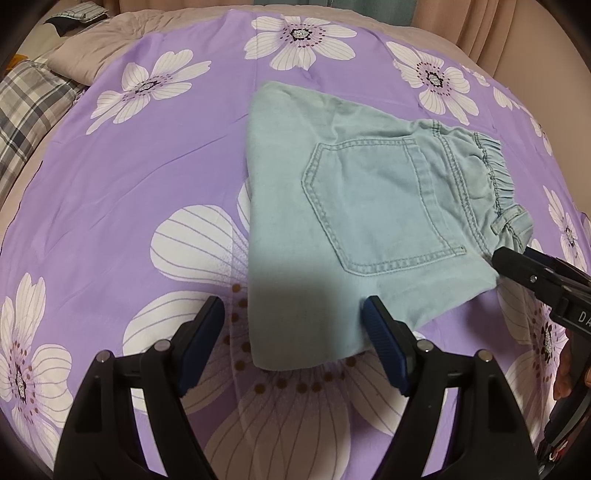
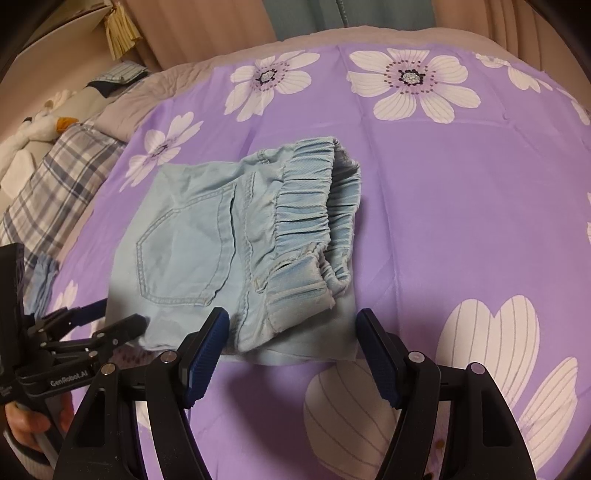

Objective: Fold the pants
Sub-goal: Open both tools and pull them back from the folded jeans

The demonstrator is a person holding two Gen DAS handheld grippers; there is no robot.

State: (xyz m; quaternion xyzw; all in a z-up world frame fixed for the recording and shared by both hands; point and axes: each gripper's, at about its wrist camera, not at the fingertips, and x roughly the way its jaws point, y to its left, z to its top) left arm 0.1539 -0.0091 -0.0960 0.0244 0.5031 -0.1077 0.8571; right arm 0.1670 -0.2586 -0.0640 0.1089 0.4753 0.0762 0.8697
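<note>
Purple floral sheet [image 1: 129,192] covers the bed; pale blue folded pants [image 1: 332,221] lie centre, waistband at 3 o'clock. Plaid pillow [image 1: 29,110] at 10, beige curtains [image 2: 207,26] behind. Left claw [image 1: 293,317] and right claw [image 2: 293,328] both gape apart, clamping nothing.

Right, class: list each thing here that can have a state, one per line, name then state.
pants: folded into a compact stack, back pocket up, lying flat on the bedsheet.
waistband: gathered, bunched at one end, layers showing.
left gripper: jaws open, holding nothing, near edge of pants between them.
right gripper: jaws open, holding nothing, waistband end in front.
bedsheet: spread, lightly creased.
</note>
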